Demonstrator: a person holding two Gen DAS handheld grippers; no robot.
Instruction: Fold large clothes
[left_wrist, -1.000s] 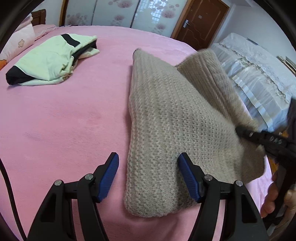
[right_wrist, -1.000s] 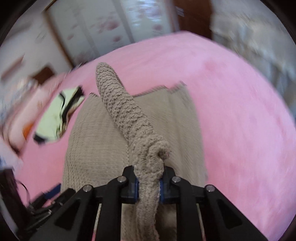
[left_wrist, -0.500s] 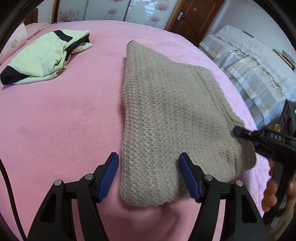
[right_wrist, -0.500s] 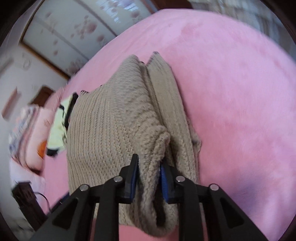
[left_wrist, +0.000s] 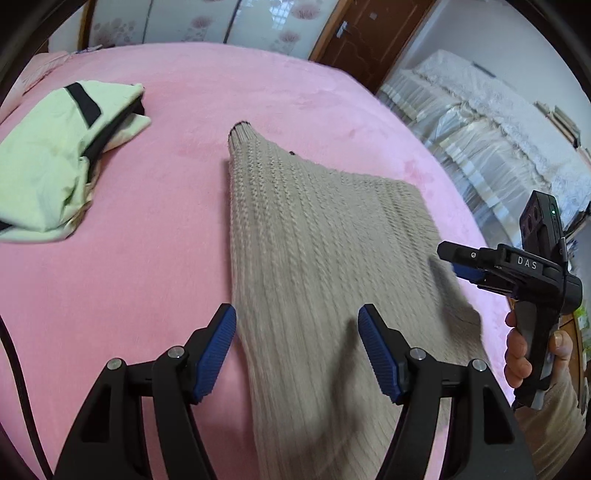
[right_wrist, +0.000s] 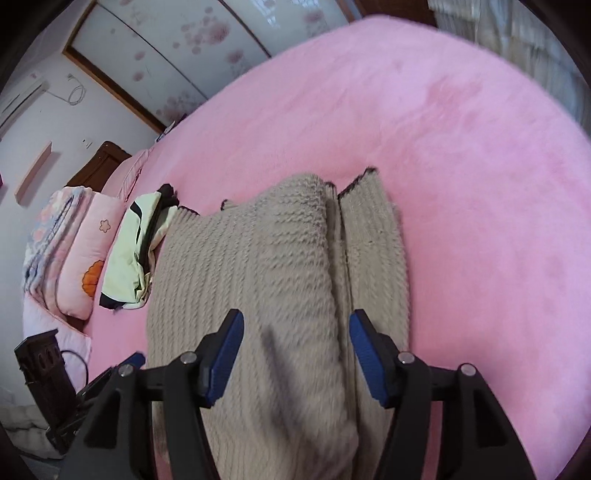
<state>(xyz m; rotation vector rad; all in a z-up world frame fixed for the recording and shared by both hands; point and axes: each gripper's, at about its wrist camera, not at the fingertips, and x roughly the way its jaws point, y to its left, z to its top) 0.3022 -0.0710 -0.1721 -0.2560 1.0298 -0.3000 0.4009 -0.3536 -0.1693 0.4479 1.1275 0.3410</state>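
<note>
- The left gripper (left_wrist: 297, 347) hangs over the near end of a folded beige knit sweater (left_wrist: 321, 236), its blue-padded jaws standing apart and pressing on nothing — the knit lies loose below them.
- The right gripper (right_wrist: 295, 354), gripped by a person's hand (left_wrist: 532, 354), has its jaws opening; the sweater's thick folded edge lies between them, and the pads stand clear of it.
- The sweater rests flat on a pink bed (left_wrist: 147, 229), near its front edge, with a narrower folded strip (right_wrist: 373, 240) showing along its right side.
- A pale green garment with black trim (left_wrist: 55, 155) lies bundled toward the bed's far left corner, well apart from the sweater.
- Pink pillows (right_wrist: 85, 254) sit beyond it at the bed's left end.
</note>
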